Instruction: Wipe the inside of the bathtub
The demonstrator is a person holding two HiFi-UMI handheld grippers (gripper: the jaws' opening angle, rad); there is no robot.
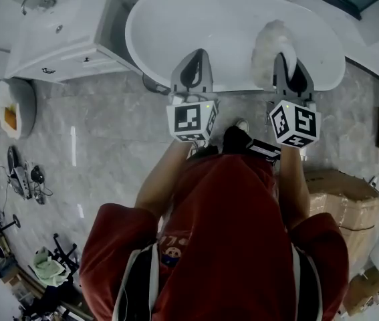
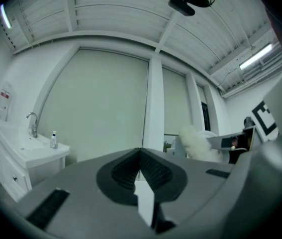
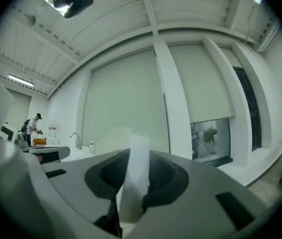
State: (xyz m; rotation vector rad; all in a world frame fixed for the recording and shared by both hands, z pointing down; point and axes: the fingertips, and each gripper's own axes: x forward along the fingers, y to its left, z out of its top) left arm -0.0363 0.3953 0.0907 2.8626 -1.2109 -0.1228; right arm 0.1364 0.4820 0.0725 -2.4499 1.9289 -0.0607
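The white oval bathtub (image 1: 133, 42) lies in front of the person's feet in the head view. My right gripper (image 1: 285, 59) hovers over its near rim, shut on the white handle (image 3: 136, 176) of a fluffy white duster (image 1: 271, 42) whose head hangs over the tub's inside. To its left, my left gripper (image 1: 198, 53) is held over the same near rim, jaws shut with nothing in them. In the left gripper view the jaws of the left gripper (image 2: 140, 154) meet at the tip, and the duster (image 2: 196, 143) shows to the right. Both gripper views face the wall and ceiling, not the tub.
A white vanity with a sink (image 1: 61, 31) and faucet (image 2: 32, 124) stands left of the tub, a small bottle (image 2: 54, 139) on it. Cardboard boxes (image 1: 344, 202) sit on the floor at right. Gear and a bag litter the floor at left (image 1: 22, 172). A person (image 3: 32, 125) stands far off.
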